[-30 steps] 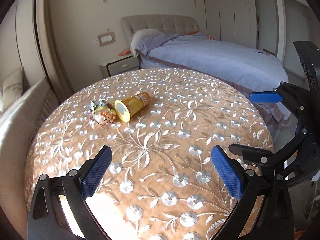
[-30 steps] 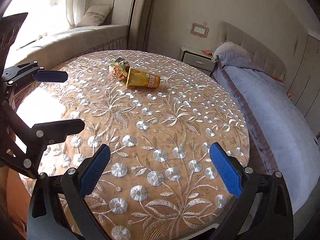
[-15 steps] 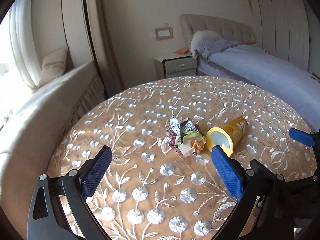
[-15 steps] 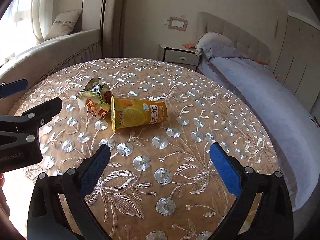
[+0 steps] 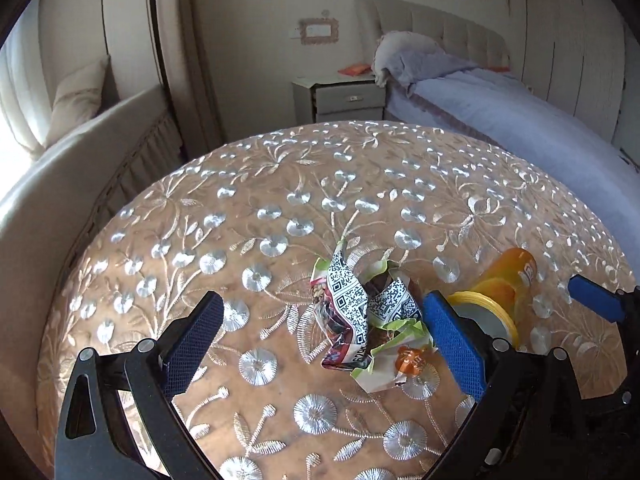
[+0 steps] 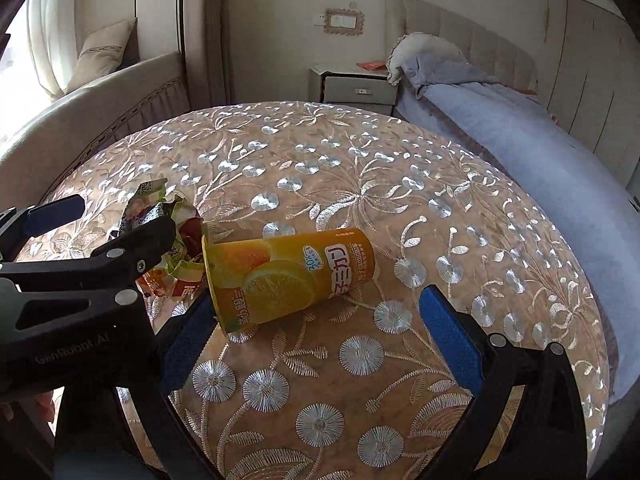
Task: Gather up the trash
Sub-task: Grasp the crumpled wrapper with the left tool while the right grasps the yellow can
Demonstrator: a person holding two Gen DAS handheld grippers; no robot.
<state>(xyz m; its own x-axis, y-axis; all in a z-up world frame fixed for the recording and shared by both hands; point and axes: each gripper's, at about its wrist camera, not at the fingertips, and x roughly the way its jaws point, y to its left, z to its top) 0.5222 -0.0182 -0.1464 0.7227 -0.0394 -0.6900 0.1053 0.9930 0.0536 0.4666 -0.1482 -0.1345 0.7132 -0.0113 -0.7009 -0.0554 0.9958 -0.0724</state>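
Observation:
A crumpled snack wrapper (image 5: 360,320) with QR codes lies on the round table's embroidered brown cloth (image 5: 320,184). My left gripper (image 5: 320,308) stands open, one blue pad on each side of the wrapper, and I cannot tell whether they touch it. An orange juice cup (image 5: 508,288) lies on its side just right of the wrapper, its mouth facing me. In the right wrist view the cup (image 6: 288,272) lies between the fingers of my open right gripper (image 6: 316,300). The left gripper (image 6: 124,214) hides part of the wrapper (image 6: 150,200).
A bed (image 6: 520,132) with a blue cover runs along the right, beyond the table edge (image 6: 592,320). A nightstand (image 5: 340,96) stands at the far wall. A cushioned bench (image 5: 60,168) with a pillow curves along the left under the window.
Both grippers moved forward and down toward the trash. The left one now brackets the wrapper and the right one brackets the cup. Both stayed open.

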